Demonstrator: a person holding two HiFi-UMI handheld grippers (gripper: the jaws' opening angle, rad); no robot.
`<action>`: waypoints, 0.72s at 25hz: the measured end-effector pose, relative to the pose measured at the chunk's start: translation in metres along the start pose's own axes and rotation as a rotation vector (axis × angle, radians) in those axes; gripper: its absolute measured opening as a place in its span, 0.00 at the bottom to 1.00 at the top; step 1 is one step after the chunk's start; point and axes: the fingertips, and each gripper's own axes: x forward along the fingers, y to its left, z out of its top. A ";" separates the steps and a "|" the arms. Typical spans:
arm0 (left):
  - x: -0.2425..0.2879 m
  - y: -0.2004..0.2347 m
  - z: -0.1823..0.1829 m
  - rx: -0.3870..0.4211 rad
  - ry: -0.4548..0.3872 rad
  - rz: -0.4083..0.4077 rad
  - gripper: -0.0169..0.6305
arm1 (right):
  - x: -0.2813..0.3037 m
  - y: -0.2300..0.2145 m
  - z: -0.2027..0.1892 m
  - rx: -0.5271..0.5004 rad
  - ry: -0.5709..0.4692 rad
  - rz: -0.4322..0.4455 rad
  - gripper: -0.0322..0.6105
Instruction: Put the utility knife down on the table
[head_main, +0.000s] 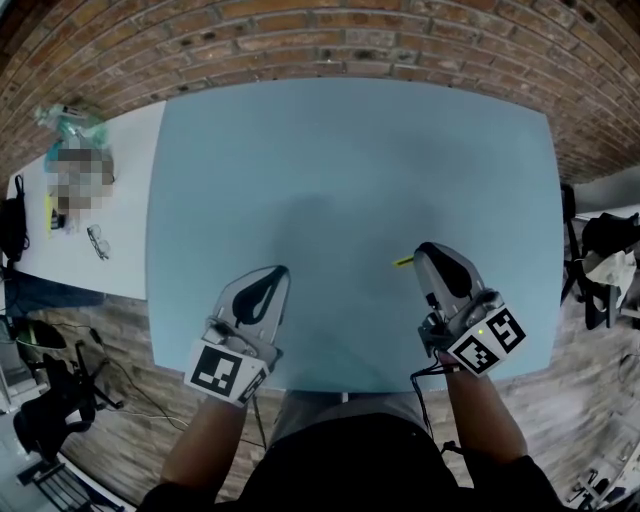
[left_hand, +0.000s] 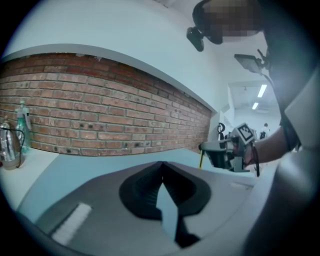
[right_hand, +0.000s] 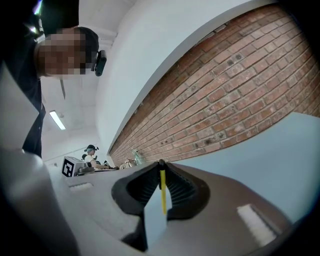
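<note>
My right gripper (head_main: 425, 250) hovers over the near right part of the light blue table (head_main: 350, 170) and is shut on a thin yellow utility knife (head_main: 403, 262), whose end sticks out to the left of the tips. In the right gripper view the knife (right_hand: 162, 192) stands as a narrow yellow strip pinched between the pads at my right gripper (right_hand: 161, 163). My left gripper (head_main: 281, 270) is over the near left part of the table, shut with nothing in it; its tips (left_hand: 161, 164) meet. The left gripper view also shows the right gripper (left_hand: 216, 150) with the yellow knife (left_hand: 201, 160) hanging below it.
A brick wall (head_main: 330, 40) runs behind the table. A white side table (head_main: 110, 220) at the left carries bottles (head_main: 70, 120), glasses (head_main: 98, 242) and small items. Black chairs and bags (head_main: 600, 260) stand at the right.
</note>
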 end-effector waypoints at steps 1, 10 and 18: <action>0.001 0.002 -0.002 0.009 0.003 -0.003 0.03 | 0.002 0.000 -0.001 0.002 0.001 0.001 0.12; 0.009 0.013 -0.016 -0.008 0.030 0.005 0.03 | 0.014 -0.013 -0.017 0.005 0.049 -0.016 0.12; 0.016 0.014 -0.024 -0.023 0.044 0.001 0.03 | 0.021 -0.017 -0.031 0.026 0.070 -0.018 0.12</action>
